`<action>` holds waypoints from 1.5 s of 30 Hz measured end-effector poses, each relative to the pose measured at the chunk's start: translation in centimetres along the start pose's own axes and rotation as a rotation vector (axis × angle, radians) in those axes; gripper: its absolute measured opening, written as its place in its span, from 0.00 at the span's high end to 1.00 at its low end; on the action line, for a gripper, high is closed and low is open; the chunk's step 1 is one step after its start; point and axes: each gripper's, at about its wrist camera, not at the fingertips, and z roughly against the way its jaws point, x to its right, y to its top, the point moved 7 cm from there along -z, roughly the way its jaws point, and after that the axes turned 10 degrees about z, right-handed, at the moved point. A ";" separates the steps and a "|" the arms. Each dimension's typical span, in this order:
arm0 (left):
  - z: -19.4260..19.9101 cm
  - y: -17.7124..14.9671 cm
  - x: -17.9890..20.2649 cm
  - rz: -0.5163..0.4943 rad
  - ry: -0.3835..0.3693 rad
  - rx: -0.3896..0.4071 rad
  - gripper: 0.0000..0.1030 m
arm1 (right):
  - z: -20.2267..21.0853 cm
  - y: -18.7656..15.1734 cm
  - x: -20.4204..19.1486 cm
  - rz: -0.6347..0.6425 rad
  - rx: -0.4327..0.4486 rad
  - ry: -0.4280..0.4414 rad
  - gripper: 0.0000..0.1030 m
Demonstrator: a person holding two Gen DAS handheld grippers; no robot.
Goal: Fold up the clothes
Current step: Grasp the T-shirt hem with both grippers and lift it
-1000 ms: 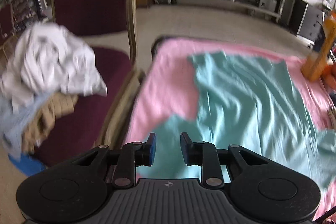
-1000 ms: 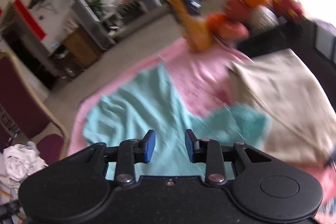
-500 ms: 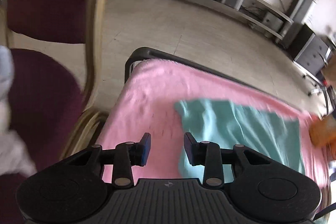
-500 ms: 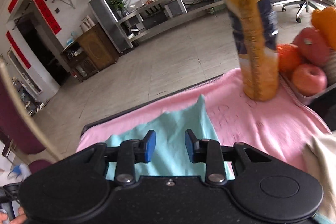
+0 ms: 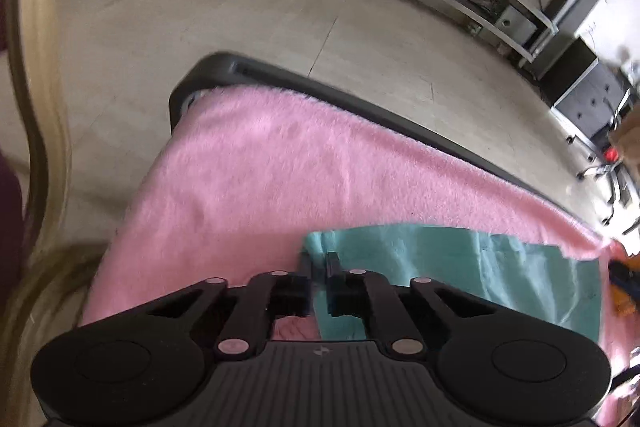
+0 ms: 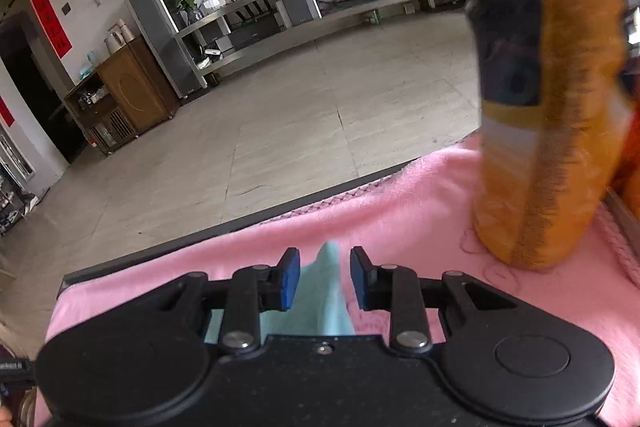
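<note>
A tiled living-room floor (image 6: 280,115) runs back to a long low media shelf (image 6: 312,15) under a dark screen. In front, a dark-edged bench (image 5: 224,63) carries a pink blanket (image 5: 280,163). On it lies a teal garment (image 5: 460,259), spread flat toward the right in the left wrist view. The left gripper (image 5: 319,267) is clenched on the garment's far left corner, the cloth pinched between its narrow-set fingers. The right gripper (image 6: 325,277) is released, its blue pads (image 6: 291,281) apart on either side of the garment's pointed far right corner (image 6: 330,259). Just right stands a blurred orange bottle (image 6: 552,131) on the blanket.
</note>
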 end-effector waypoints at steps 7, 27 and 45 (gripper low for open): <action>2.8 1.6 2.5 -0.220 0.151 0.233 0.99 | -0.7 0.4 -1.1 0.055 0.050 -0.078 0.98; 4.0 0.0 4.4 -0.476 0.364 0.333 0.91 | -1.0 -0.9 0.2 0.227 0.076 -0.356 0.90; 16.5 -13.1 0.7 -0.323 0.191 0.147 0.78 | 23.4 -8.2 3.1 -0.017 0.077 0.004 0.56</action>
